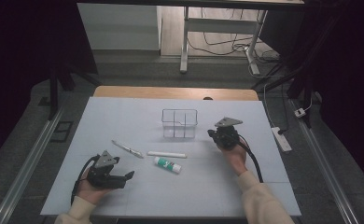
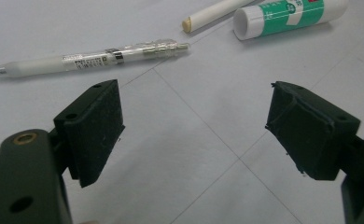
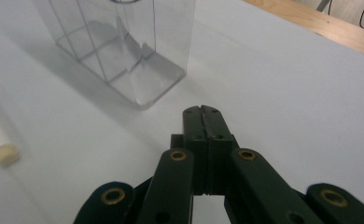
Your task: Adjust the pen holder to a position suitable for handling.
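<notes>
Pen clear-bodied with white grip, flat near left gripper, fingers wide; right gripper fingers pressed together, empty.

L gripper jaws wide apart; R gripper jaws closed, empty.

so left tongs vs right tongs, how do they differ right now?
The left tongs stand wide open, while the right tongs are shut with nothing between them. The left tongs sit near the pen and glue stick; the right tongs are beside the clear divided holder. Both are black, hand-held and empty.
</notes>
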Tool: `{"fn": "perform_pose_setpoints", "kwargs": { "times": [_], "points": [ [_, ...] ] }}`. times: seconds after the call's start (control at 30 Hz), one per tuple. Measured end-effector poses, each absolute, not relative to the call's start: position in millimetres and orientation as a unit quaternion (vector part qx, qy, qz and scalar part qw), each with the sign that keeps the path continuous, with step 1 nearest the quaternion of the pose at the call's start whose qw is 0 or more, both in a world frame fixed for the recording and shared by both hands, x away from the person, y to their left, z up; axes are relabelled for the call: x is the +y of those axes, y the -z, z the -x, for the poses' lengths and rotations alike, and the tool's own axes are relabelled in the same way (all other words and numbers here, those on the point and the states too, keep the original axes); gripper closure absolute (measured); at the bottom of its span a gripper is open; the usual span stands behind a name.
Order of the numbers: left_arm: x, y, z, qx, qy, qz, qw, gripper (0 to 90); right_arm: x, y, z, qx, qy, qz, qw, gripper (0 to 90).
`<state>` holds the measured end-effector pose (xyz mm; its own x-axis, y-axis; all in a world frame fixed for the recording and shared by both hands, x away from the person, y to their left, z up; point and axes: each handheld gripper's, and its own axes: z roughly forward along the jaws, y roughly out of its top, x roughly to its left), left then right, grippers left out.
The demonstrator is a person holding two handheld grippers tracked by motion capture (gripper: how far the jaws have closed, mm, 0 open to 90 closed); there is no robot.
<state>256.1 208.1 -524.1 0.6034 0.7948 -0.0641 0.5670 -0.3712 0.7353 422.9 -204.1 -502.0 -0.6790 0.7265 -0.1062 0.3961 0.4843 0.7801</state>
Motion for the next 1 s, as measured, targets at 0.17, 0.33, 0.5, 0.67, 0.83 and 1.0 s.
{"fn": "perform_pose_setpoints", "kwargs": {
  "times": [0.17,0.33,0.5,0.67,0.83,1.0],
  "points": [
    [208,525,-257,0.42,-0.152,-0.814,0.372,18.1,-224,499,-406,0.831,-0.392,-0.338,0.203,84.5],
    [208,525,-256,0.42,-0.152,-0.814,0.37,18.1,-239,496,-388,0.828,-0.403,-0.334,0.199,65.3],
    [208,525,-256,0.422,-0.153,-0.814,0.37,18.1,-253,492,-369,0.826,-0.416,-0.325,0.197,56.1],
    [208,526,-257,0.423,-0.152,-0.814,0.369,18.2,-269,492,-349,0.83,-0.415,-0.317,0.199,50.2],
    [208,526,-257,0.423,-0.153,-0.813,0.369,18.2,-284,496,-334,0.834,-0.411,-0.304,0.206,47.4],
    [206,525,-256,0.421,-0.154,-0.815,0.367,18.2,-295,500,-325,0.834,-0.411,-0.305,0.205,45.5]
  ]
}}
